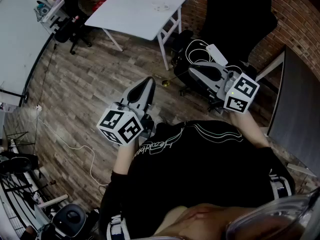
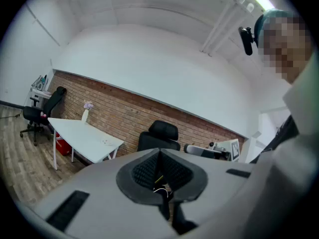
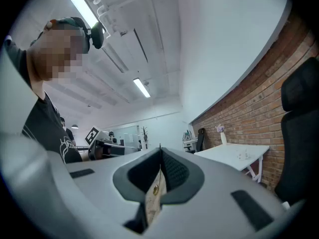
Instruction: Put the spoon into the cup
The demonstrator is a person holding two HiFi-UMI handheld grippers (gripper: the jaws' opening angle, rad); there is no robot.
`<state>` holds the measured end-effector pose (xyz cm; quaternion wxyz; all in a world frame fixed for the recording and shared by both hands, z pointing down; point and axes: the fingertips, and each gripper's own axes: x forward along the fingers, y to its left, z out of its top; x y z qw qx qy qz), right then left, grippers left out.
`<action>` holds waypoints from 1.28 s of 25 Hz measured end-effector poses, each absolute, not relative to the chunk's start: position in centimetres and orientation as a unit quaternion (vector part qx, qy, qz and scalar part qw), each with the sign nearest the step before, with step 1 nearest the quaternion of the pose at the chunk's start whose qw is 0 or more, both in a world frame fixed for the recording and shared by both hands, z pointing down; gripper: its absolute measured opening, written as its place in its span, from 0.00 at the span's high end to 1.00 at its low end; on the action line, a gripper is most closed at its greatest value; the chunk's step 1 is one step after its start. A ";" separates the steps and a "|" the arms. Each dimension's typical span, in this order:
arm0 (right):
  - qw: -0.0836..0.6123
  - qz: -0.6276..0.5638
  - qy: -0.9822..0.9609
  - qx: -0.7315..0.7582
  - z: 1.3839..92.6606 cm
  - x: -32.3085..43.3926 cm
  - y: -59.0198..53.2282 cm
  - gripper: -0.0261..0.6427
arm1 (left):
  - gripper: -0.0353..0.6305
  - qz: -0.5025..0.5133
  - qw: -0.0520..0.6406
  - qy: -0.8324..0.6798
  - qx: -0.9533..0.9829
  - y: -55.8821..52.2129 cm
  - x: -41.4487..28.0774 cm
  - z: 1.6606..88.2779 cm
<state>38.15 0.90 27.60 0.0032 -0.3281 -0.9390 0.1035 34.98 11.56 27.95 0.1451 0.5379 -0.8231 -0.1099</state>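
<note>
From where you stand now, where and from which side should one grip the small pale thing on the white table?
The small pale thing is too small to show a part to grip. It lies low near the white table's end, with the brick wall behind, so probably come from above, on the open floor side.

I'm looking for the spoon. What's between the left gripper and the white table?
Just bare wood floor lies between the left gripper and the table; the head view shows it.

A small pale thing [image 1: 160,6] — perhaps the cup — on white table [image 1: 127,11].
</note>
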 end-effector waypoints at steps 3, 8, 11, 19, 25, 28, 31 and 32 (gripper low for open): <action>0.005 0.105 -0.939 -0.327 27.9 37.5 1.2 0.96 | 0.94 -0.112 0.148 -0.823 0.537 11.9 34.3 28.3; 0.009 0.107 -0.940 -0.324 28.1 36.5 1.5 0.96 | 0.94 -0.119 0.156 -0.821 0.537 12.3 33.3 28.8; 0.015 0.109 -0.941 -0.321 28.7 35.6 1.5 0.96 | 0.94 -0.121 0.161 -0.819 0.538 12.3 32.5 29.3; 0.024 0.141 -0.939 -0.313 29.9 31.6 1.6 0.96 | 0.94 -0.129 0.184 -0.812 0.539 12.4 28.3 30.7; 0.036 0.157 -0.938 -0.307 31.1 26.3 2.8 0.96 | 0.94 -0.129 0.205 -0.808 0.538 13.6 23.4 31.9; 0.037 0.160 -0.938 -0.306 31.1 22.8 4.1 0.96 | 0.94 -0.132 0.207 -0.810 0.532 15.1 19.8 32.0; 0.038 0.163 -0.938 -0.303 31.1 19.2 5.4 0.96 | 0.94 -0.131 0.206 -0.812 0.530 16.4 16.1 32.1; 0.039 0.162 -0.938 -0.302 31.0 18.1 5.8 0.96 | 0.94 -0.131 0.206 -0.812 0.530 16.8 14.8 32.0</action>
